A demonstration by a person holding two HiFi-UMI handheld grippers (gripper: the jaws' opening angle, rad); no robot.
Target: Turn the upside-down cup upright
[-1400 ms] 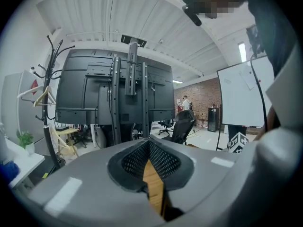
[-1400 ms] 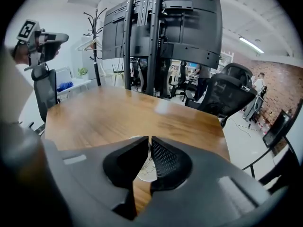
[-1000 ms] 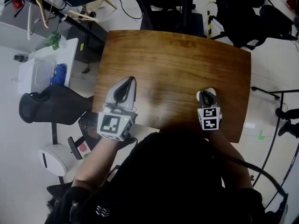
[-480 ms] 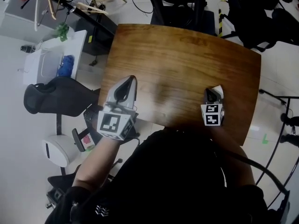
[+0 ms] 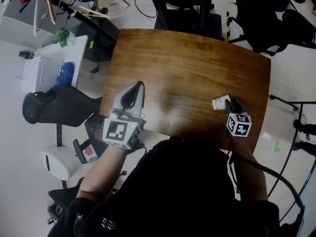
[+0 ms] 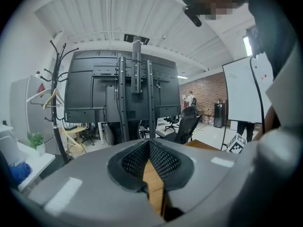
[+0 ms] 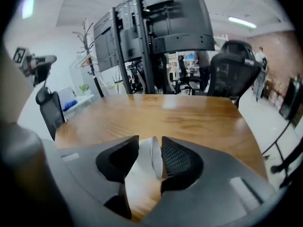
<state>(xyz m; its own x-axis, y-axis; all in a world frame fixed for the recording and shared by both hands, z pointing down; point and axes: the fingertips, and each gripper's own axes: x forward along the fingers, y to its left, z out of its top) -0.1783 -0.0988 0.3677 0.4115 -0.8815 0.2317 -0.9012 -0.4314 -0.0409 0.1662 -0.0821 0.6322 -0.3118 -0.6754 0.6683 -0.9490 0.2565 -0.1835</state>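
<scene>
now the cup is sideways between the right gripper's just-opened jaws.

No words, numbers or brand names can be read. Only black-and-white square marker patterns are seen in the head view: on the left marker cube of the left tongs at 8 o'clock, and on the right marker cube of the right tongs at 4 o'clock.

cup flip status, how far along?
Done: the cup is off its mouth, apparently tipped sideways on the table. In hand: the right gripper straddles it; its jaws have just been opening, so no grip. Remaining: stand it upright. The left gripper is shut and empty.
</scene>
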